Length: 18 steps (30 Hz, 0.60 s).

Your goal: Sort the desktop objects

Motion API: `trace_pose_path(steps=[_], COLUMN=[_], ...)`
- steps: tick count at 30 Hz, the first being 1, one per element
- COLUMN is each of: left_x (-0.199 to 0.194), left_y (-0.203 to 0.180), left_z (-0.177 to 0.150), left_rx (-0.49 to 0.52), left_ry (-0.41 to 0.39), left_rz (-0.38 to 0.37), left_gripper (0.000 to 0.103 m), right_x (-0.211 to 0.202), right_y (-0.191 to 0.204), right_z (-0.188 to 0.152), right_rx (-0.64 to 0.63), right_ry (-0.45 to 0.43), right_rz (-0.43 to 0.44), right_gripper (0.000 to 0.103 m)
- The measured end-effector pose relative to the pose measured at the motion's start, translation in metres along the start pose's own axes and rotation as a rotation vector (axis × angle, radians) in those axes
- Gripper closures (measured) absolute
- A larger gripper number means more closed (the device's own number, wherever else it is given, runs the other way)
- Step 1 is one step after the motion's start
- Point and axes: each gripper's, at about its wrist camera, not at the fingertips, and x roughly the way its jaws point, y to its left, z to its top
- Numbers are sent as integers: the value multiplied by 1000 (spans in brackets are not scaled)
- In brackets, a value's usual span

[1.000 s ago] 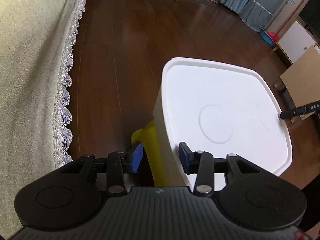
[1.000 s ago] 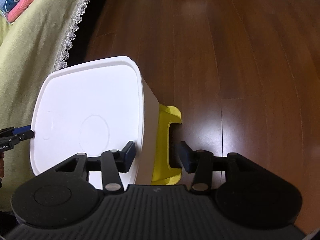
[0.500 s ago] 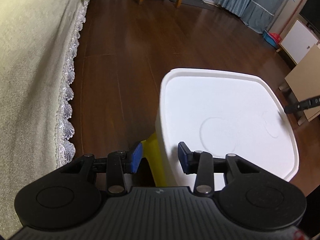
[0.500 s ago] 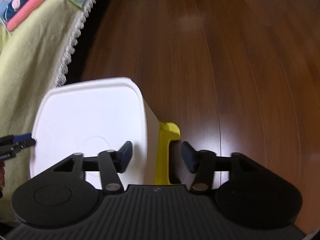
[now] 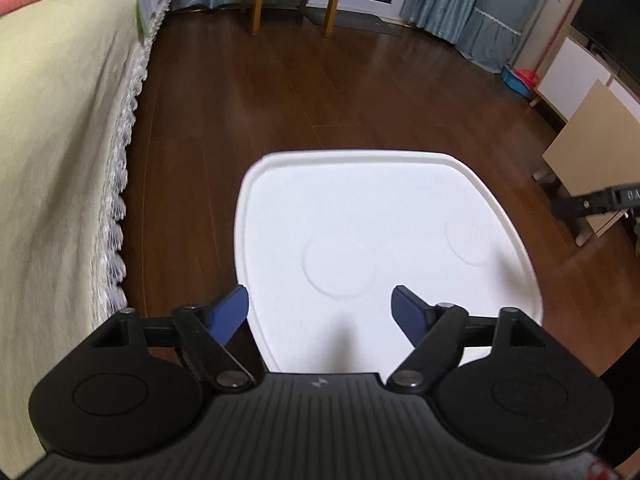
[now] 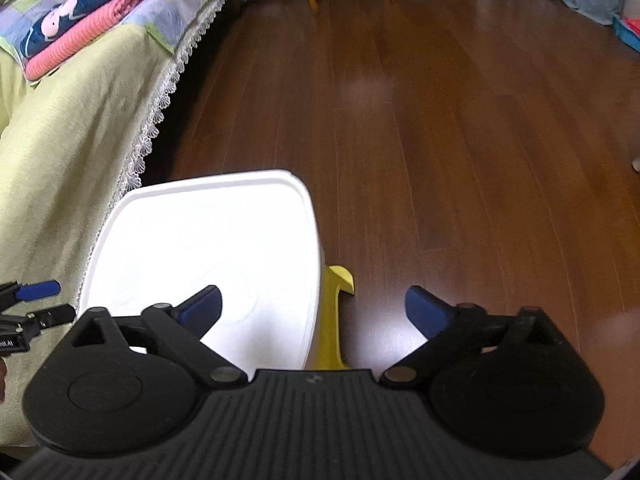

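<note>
Left gripper (image 5: 320, 312): jaws spread wide, holding nothing, poised over the near edge of the white tabletop (image 5: 384, 216). Right gripper (image 6: 312, 312): jaws likewise wide apart and empty, straddling the tabletop's right edge, one fingertip (image 6: 202, 306) over the white surface, the other over the floor (image 6: 440, 140). The tabletop stands on the wooden floor just beside the bed (image 6: 60, 140); its surface shows only faint moulded circles. A yellow leg (image 6: 334, 312) shows below its right edge. Folded blankets (image 6: 88, 12) lie on the bed. Whether either gripper touches the tabletop cannot be told.
</note>
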Motion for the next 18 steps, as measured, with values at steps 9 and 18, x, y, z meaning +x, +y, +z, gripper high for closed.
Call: trace_pose_path(steps=[9, 18], left_x=[-43, -75], left_y=[-41, -87], left_z=[-49, -97], left_rx=[16, 14], left_ry=[-2, -7], left_rz=[64, 142], left_gripper=[6, 4], right_x=[-44, -82], right_y=[26, 39], right_z=[-68, -124], right_rx=[-47, -63], right_ry=[-81, -71], right_rz=[8, -49], right_gripper=[1, 1])
